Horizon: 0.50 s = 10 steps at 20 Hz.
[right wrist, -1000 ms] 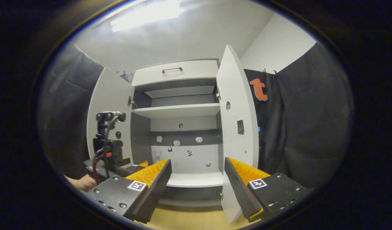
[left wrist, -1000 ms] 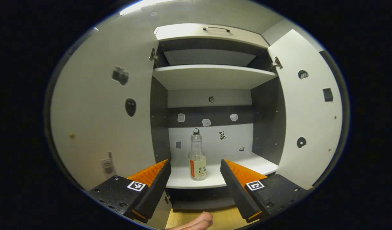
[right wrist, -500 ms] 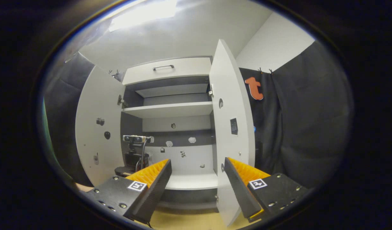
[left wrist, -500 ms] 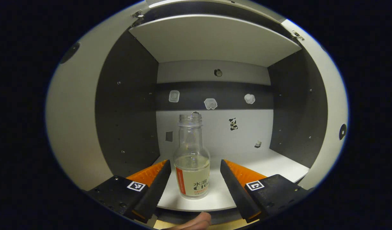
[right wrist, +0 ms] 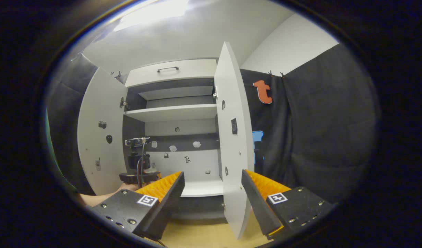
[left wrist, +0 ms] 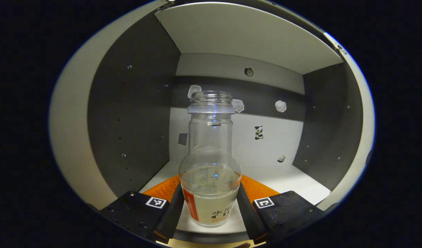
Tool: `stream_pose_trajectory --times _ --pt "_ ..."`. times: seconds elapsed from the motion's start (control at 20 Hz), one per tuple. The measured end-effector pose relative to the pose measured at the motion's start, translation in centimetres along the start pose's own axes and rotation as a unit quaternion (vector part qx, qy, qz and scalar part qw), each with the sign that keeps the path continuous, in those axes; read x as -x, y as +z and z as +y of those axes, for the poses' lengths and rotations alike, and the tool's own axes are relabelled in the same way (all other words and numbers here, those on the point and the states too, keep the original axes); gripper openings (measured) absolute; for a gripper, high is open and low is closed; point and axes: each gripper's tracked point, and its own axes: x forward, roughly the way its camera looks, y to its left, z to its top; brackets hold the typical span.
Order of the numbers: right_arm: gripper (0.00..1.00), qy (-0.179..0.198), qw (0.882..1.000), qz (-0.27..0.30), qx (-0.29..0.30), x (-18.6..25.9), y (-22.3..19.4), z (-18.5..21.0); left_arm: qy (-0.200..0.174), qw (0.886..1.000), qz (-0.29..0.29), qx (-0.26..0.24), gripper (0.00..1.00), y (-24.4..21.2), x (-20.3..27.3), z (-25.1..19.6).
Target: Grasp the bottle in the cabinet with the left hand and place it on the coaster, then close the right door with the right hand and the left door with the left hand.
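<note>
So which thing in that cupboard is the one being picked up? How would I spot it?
Look into the open white cabinet, at the lower shelf under the fixed board. Near its front edge stands a clear glass bottle, upright and capless, between the left gripper's fingers. It is the sole standing object there; everything else is small stickers on the back wall.

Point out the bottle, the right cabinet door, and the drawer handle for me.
bottle [left wrist: 210, 193], left gripper view, on its lower body.
right cabinet door [right wrist: 231, 151], right gripper view, on its inner face.
drawer handle [right wrist: 168, 69], right gripper view, on the bar.
</note>
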Motion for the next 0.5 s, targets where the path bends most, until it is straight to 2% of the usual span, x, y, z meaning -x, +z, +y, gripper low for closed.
stream_pose_trajectory --times 0.15,0.25,0.35,0.4,0.5 --pt "1.00 0.013 1.000 -0.001 -0.014 2.1 0.4 0.1 -0.014 0.999 -0.025 -0.024 0.77 1.6 4.9 -0.6" --pt "1.00 0.022 1.000 -0.006 -0.017 3.5 1.2 0.1 -0.022 0.999 -0.042 -0.022 0.77 1.9 8.4 -1.0" --pt "1.00 0.032 0.999 -0.006 -0.018 5.0 1.6 0.2 -0.017 0.996 -0.081 -0.028 0.77 1.9 11.7 -1.2" --pt "0.97 0.036 0.999 -0.004 -0.017 5.9 1.5 0.2 -0.022 0.995 -0.091 -0.041 0.77 1.0 13.4 -1.9" --pt "0.99 0.039 0.999 0.001 -0.018 7.2 1.3 -0.1 -0.028 0.993 -0.094 -0.064 0.77 -2.3 16.5 -2.9"
